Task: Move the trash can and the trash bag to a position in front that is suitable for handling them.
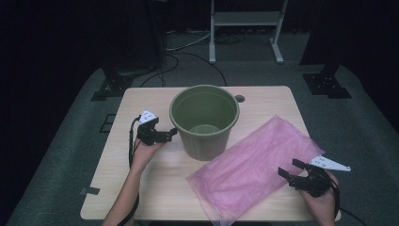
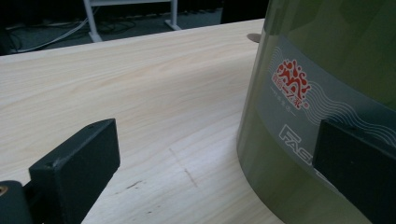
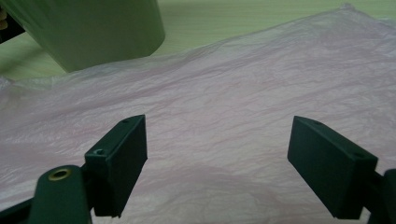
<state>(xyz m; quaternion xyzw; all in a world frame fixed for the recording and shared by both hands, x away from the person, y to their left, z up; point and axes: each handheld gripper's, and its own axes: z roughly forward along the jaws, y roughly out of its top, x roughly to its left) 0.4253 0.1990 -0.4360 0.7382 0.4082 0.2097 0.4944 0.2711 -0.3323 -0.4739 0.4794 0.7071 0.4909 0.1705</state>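
Progress is nil. Pink bag (image 1: 256, 165) lies flat on the tabletop (image 1: 141, 186), right of the empty green bin (image 1: 204, 121). Left hand-held gripper (image 1: 165, 136), jaws apart, sits beside the bin wall; right hand-held gripper (image 1: 291, 170) hovers agape over the bag's near-right edge. Judged: grasping and lining remain.
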